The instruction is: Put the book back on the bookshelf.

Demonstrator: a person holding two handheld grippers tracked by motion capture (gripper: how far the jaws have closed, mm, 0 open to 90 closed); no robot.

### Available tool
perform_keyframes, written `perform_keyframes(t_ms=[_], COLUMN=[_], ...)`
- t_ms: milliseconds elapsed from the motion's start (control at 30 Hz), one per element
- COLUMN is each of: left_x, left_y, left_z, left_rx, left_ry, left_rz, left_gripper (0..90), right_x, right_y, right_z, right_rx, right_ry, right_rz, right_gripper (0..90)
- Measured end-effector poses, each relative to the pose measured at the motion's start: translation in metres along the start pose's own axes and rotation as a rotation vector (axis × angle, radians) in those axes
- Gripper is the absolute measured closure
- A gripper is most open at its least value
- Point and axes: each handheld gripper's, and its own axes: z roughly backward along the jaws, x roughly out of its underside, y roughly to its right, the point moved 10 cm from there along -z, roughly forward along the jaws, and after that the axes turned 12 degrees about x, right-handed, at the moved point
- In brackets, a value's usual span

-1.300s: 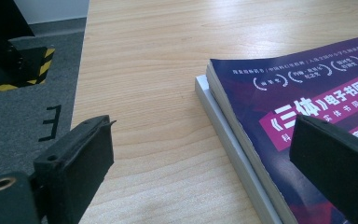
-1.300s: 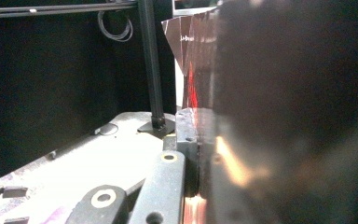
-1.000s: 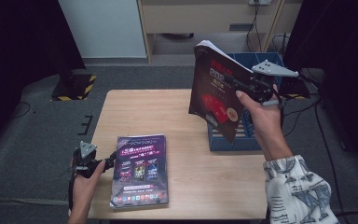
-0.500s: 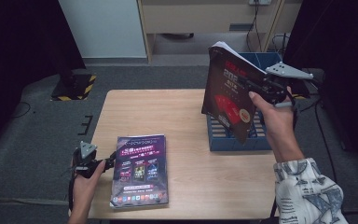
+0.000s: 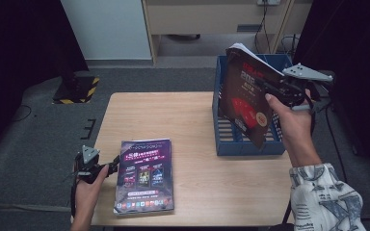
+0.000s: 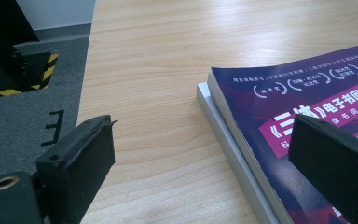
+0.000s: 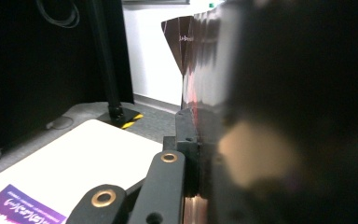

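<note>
A dark red book (image 5: pixel 243 98) hangs upright over the blue crate (image 5: pixel 226 144) at the table's right, with my right gripper (image 5: pixel 272 91) shut on its edge. In the right gripper view the book (image 7: pixel 205 84) stands pressed between the jaws. A purple book (image 5: pixel 144 173) lies flat at the table's front left, stacked on a white one (image 6: pixel 233 154). My left gripper (image 5: pixel 108 166) rests open beside the stack's left edge; its fingers (image 6: pixel 81 158) straddle the purple book's (image 6: pixel 317 107) corner without touching it.
The wooden table (image 5: pixel 173 115) has bare room in its middle and back left. A black stand base with yellow-black stripes (image 5: pixel 74 89) sits on the grey floor beyond the left corner. Cabinets and a white panel (image 5: pixel 108 29) stand behind.
My right gripper has carried the red book to the right and a little lower, over the blue crate. The left gripper and the purple book have stayed put.
</note>
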Motion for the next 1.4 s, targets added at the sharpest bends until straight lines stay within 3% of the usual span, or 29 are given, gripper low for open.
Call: perform_keyframes(t_ms=[367,933,1400], left_x=[-0.001,-0.002,-0.002], left_y=[0.001,0.003,0.002], left_z=[0.0,-0.001,-0.002], left_rx=[-0.001,0.002,0.002], left_ry=[0.002,0.002,0.003], left_rz=[-0.008,-0.018,-0.018], left_gripper=[6.7,6.7,6.7], right_x=[0.003,0.01,0.023], right_y=[0.007,-0.011,-0.011], right_z=[-0.017,-0.061,-0.077], right_rx=[0.073,0.192,0.223], right_ry=[-0.018,-0.008,0.022], right_rz=[0.005,-0.017,-0.067], right_gripper=[86.8,86.8,86.8])
